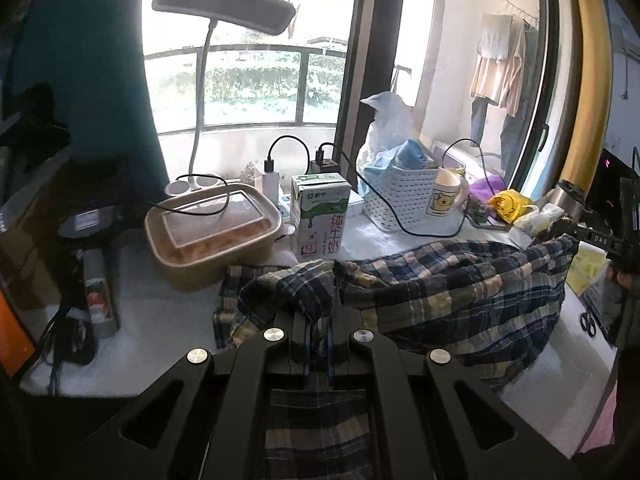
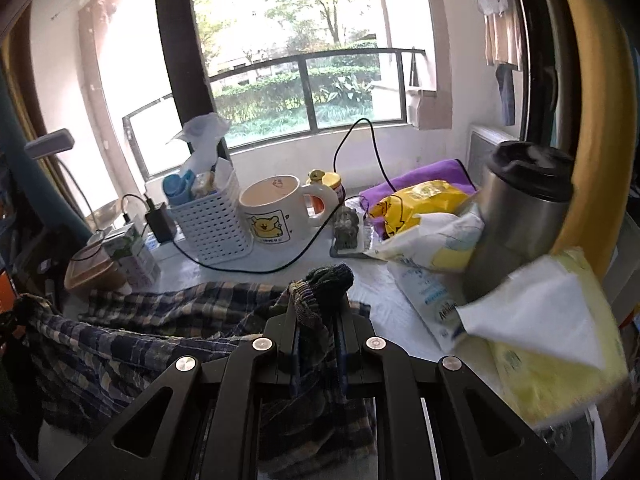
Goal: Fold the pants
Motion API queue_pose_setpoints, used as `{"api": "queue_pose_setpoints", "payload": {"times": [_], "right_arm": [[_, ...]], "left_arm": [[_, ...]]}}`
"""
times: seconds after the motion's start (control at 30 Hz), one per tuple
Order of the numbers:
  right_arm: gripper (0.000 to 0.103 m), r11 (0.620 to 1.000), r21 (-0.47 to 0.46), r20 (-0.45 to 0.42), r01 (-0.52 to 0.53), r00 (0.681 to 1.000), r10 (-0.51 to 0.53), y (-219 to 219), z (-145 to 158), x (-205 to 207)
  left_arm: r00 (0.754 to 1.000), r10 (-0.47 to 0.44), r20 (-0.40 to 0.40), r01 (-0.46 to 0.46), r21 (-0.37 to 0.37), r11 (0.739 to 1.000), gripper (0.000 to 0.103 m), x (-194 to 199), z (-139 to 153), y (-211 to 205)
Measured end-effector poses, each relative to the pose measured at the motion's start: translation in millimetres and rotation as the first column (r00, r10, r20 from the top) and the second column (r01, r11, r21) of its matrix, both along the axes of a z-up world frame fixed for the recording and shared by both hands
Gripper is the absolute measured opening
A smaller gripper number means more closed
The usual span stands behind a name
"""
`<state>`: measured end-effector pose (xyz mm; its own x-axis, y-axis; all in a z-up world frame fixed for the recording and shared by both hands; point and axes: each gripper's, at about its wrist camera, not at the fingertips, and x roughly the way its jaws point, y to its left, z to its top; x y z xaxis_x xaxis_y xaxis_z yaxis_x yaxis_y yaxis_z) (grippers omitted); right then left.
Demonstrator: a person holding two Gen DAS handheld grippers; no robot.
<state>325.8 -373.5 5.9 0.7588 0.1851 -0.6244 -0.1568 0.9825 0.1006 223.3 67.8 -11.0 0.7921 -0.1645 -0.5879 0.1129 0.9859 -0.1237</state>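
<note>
The plaid pants are navy, cream and yellow. They hang lifted between both grippers above the white table. My left gripper is shut on one corner of the cloth, which bunches over its fingers. My right gripper is shut on the other corner, a dark wad of plaid pants sticking up between its fingers. The right gripper also shows at the far right of the left wrist view, pinching the cloth. The fabric sags in the middle and some rests on the table.
Behind the pants stand a milk carton, a tan lidded food box, a white basket, a bear mug and black cables. At right are a steel flask, a tissue pack and a yellow bag.
</note>
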Motion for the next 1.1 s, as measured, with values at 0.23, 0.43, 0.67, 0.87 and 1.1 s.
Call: {"api": "queue_pose_setpoints", "payload": {"times": [0.23, 0.43, 0.67, 0.87, 1.1], "right_arm": [[0.014, 1.0, 0.005, -0.047, 0.015, 0.999, -0.014, 7, -23, 51], [0.014, 0.999, -0.008, -0.091, 0.032, 0.995, -0.032, 12, -45, 88], [0.031, 0.998, -0.003, -0.109, 0.057, 0.992, -0.057, 15, -57, 116], [0.09, 0.998, 0.007, -0.007, 0.068, 0.998, -0.068, 11, -34, 109], [0.09, 0.997, 0.018, -0.002, 0.079, 0.997, -0.079, 6, -25, 85]], "left_arm": [[0.999, -0.023, -0.042, 0.022, -0.011, 1.0, 0.004, 50, -12, 9], [0.994, -0.016, -0.111, 0.013, -0.03, 0.999, 0.007, 86, -34, 17], [0.994, 0.065, -0.084, -0.067, -0.013, 0.998, 0.067, 94, -35, 30], [0.989, 0.138, -0.05, -0.139, -0.013, 0.99, 0.07, 78, -22, 51], [0.976, 0.177, -0.126, -0.185, -0.062, 0.981, 0.071, 34, -45, 65]]}}
